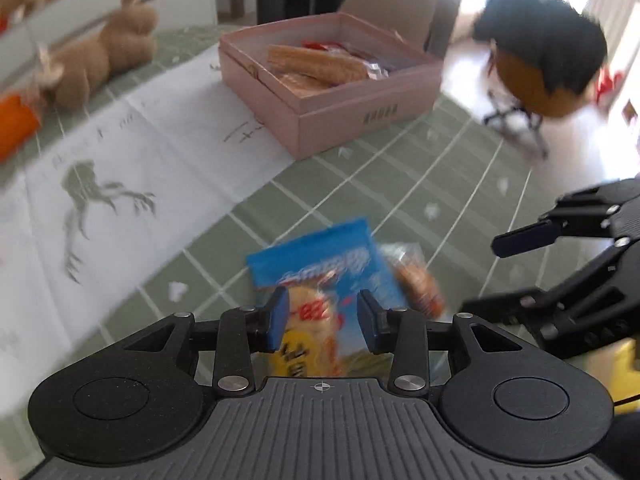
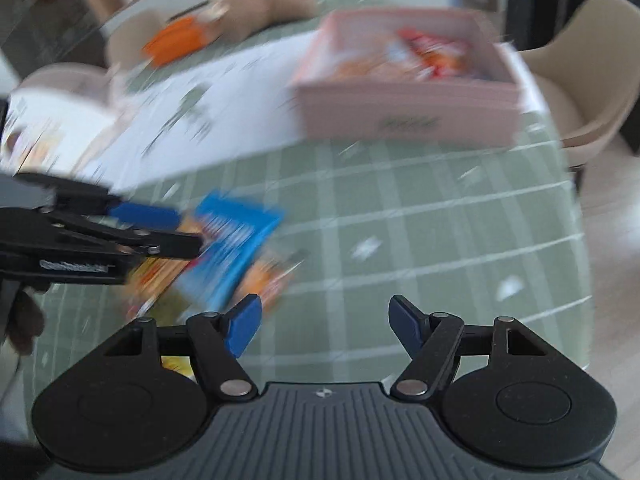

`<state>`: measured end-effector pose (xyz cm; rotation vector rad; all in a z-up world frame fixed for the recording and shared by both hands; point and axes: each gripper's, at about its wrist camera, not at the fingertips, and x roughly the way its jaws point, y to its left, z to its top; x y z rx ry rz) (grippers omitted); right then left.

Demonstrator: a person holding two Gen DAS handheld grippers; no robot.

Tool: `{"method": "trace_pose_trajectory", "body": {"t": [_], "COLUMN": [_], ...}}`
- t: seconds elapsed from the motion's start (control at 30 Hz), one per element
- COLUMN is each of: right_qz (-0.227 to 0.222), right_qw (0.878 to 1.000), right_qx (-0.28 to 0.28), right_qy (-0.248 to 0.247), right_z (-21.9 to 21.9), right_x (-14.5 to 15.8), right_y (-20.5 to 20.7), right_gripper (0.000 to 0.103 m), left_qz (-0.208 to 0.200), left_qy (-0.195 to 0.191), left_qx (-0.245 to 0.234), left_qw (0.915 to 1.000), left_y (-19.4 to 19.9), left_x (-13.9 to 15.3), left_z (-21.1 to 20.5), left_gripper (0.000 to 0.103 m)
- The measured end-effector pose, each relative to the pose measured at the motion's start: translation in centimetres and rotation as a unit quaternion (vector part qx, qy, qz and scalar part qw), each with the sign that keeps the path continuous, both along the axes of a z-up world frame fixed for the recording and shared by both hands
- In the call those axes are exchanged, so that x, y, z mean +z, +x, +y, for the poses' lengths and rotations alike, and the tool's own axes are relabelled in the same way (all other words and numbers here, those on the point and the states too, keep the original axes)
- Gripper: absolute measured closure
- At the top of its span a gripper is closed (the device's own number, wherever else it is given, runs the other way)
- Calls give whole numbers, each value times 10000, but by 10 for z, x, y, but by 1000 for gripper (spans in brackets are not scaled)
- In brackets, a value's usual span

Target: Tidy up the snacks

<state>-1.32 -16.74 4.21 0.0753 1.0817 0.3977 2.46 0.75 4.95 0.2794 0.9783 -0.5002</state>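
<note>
The blue snack bag (image 1: 320, 264) lies on the green tabletop (image 1: 400, 184), under the left hand-held gripper (image 1: 322, 314), whose jaws are spread with the bag between them; I think it should go lower, then pinch the bag firmly; the right hand-held gripper (image 2: 324, 326) is spread and holds nothing; the pink box (image 1: 340, 120) waits well apart.

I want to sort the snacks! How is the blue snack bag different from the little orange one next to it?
The blue snack bag is bigger and flat; the orange snack packet is smaller and lumpy. The left tool hovers open over the blue bag, while the orange packet sits to the side of it. Both lie on the green tablecloth, outside the pink box.
</note>
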Motion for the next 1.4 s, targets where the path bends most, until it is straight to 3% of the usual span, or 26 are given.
{"method": "trace_pose_trajectory", "body": {"t": [0.07, 0.23, 0.3, 0.43, 0.7, 0.8, 0.93, 1.03, 1.13, 1.23, 1.3, 1.37, 1.4], "right_qz": [57, -15, -18, 79, -212, -221, -22, 264, 591, 827, 641, 565, 548], "right_qw": [9999, 9999, 9998, 9987, 9923, 9935, 9986, 9996, 9971, 9922, 9902, 9885, 9885], "right_qx": [72, 134, 182, 378, -32, -256, -329, 3, 418, 935, 1197, 1334, 1364], "right_qy": [44, -3, -95, -340, -1217, -1085, -423, 125, 249, -53, -325, -420, -350], "right_z": [15, 45, 53, 66, 53, 35, 19, 24, 43, 59, 65, 65, 63], "right_x": [-1, 8, 8, -1, -9, -7, 1, 9, 7, -3, -3, -3, -2], "right_y": [-3, -10, -15, -27, -21, -16, -16, -22, -32, -45, -56, -60, -60], "right_gripper": [32, 32, 32, 31, 31, 31, 31, 31, 30, 30, 30, 38, 47], "left_qz": [-35, -37, 15, 351, 485, 571, 669, 549, 523, 473, 482, 533, 542], "left_qy": [192, 141, -40, -833, -1013, -885, -852, -789, -839, -755, -740, -770, -780], "left_qx": [76, 718, 978, 1075, 977, 894, 1035, 1229, 1445, 1647, 1788, 1840, 1833], "left_qw": [9998, 9973, 9952, 9901, 9889, 9904, 9887, 9878, 9846, 9823, 9799, 9784, 9785], "left_y": [-1, 19, 24, 21, -6, -15, -14, -12, -13, -13, -10, -8, -8], "left_x": [-2, -6, -4, 7, 14, 9, -4, 0, 3, 3, 2, 0, 0], "left_z": [3, 24, 35, 49, 54, 55, 58, 59, 66, 73, 77, 77, 77], "left_gripper": [59, 60, 62, 62, 62, 62, 62, 63, 63, 63, 63, 63, 63]}}
